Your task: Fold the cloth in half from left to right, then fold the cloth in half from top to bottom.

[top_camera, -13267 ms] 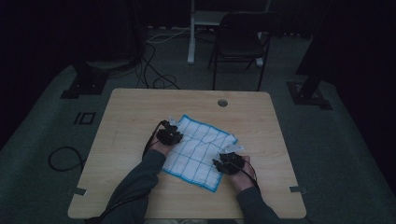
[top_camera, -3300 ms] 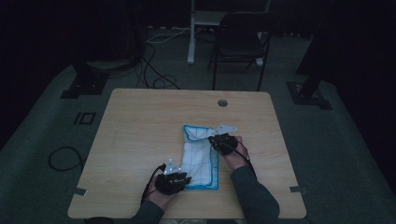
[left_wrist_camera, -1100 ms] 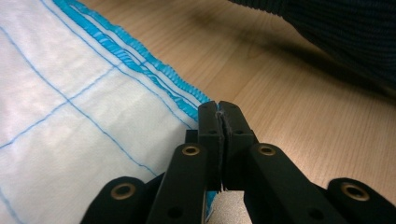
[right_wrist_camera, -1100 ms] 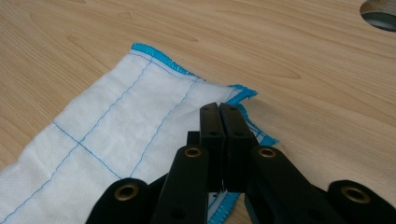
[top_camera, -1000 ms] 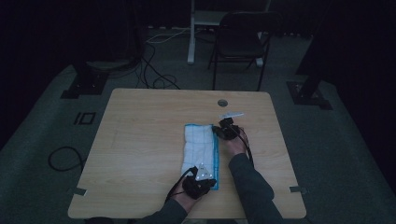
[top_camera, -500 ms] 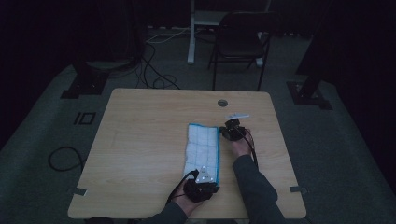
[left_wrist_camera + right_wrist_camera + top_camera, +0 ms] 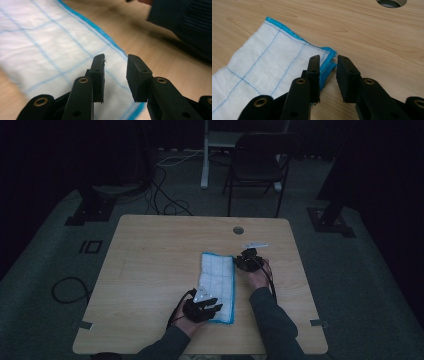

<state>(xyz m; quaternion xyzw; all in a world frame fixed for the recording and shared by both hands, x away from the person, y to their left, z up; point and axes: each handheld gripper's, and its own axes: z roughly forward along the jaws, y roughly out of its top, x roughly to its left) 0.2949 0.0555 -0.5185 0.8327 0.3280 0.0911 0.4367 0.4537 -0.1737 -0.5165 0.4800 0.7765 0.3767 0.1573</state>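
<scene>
Lying unmarked: blue-edged cloth [image 7: 218, 280]

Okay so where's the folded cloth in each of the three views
High view: the folded cloth lies right of the table's middle, between both grippers.
Left gripper view: it fills the left side, behind the jaws.
Right gripper view: left and centre, its corner by the jaw tips.
Shared landmark: the cloth's blue edge.
</scene>
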